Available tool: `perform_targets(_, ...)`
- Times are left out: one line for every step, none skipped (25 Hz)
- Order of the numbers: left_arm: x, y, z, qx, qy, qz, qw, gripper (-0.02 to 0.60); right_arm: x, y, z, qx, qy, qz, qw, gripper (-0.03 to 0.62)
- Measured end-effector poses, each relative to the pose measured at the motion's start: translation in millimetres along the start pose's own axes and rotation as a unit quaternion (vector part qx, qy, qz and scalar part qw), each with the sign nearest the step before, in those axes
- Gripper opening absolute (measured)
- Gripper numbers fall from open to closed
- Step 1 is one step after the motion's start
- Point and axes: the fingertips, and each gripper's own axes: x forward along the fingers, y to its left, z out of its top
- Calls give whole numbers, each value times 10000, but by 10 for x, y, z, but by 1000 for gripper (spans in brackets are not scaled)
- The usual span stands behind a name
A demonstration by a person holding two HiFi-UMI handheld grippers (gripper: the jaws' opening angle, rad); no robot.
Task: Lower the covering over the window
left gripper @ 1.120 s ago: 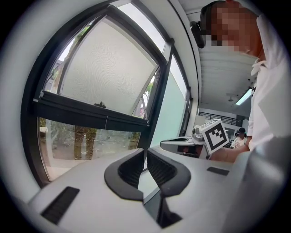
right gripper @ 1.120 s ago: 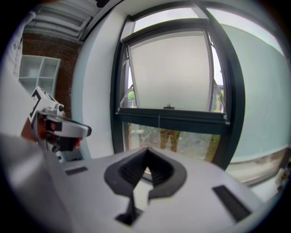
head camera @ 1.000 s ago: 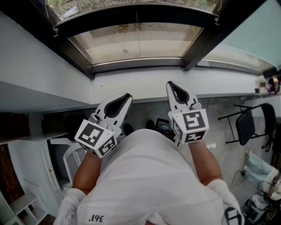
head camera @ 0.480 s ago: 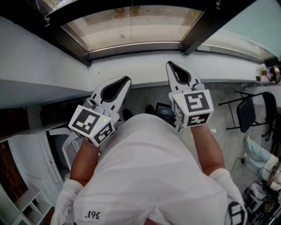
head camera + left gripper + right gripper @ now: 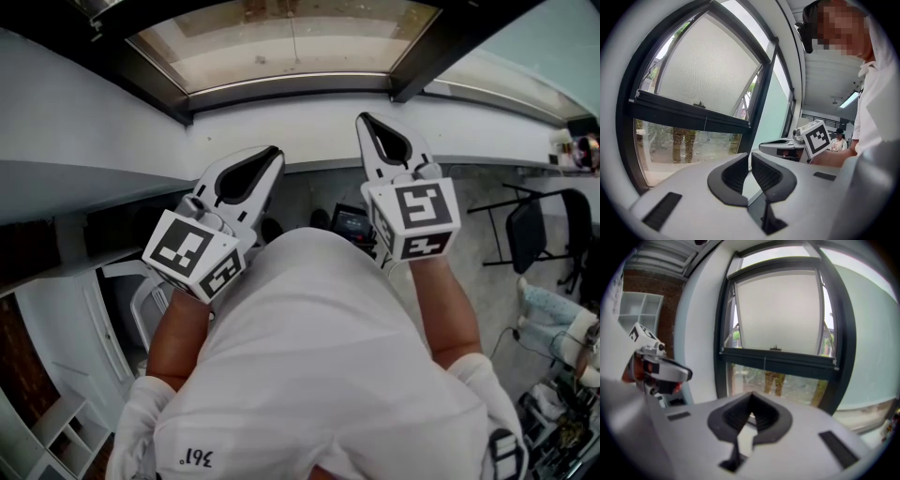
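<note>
The window's pale roller blind [image 5: 778, 310] covers the upper pane down to its dark bottom rail [image 5: 778, 357]; the glass below it [image 5: 787, 383] is bare. The blind [image 5: 708, 65] and rail [image 5: 689, 115] also show in the left gripper view. A thin cord [image 5: 293, 37] hangs in front of the glass. My left gripper [image 5: 275, 152] and right gripper [image 5: 363, 119] are both shut with nothing in them. They point at the white wall [image 5: 309, 122] under the window, side by side and short of the glass. The right gripper's marker cube [image 5: 818, 137] shows in the left gripper view.
A dark window frame [image 5: 178, 98] borders the glass. Below are a black folding chair [image 5: 530, 244], a white chair [image 5: 150, 319], white shelving [image 5: 56, 441] and a seated person's legs [image 5: 553, 319]. The holder's white shirt [image 5: 309, 375] fills the lower middle.
Both grippers have moved forward toward the wall under the window, the right one farther. The head view has shifted so that less of the window shows. Both stay shut.
</note>
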Motion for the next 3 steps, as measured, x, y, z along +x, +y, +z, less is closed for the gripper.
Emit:
perform_targets(1, -4, -5, 3, -2, -4, 10000, 38, -1, 5, -1, -11, -5, 4, 10000, 21)
perform_targets(2, -7, -11, 6, -3, -9, 10000, 38, 0, 10, -4, -22, -10, 6, 10000, 21)
perform_targets(3, -10, -16, 10, -3, -13, 10000, 38, 0, 13, -7, -33, -14, 7, 10000, 21)
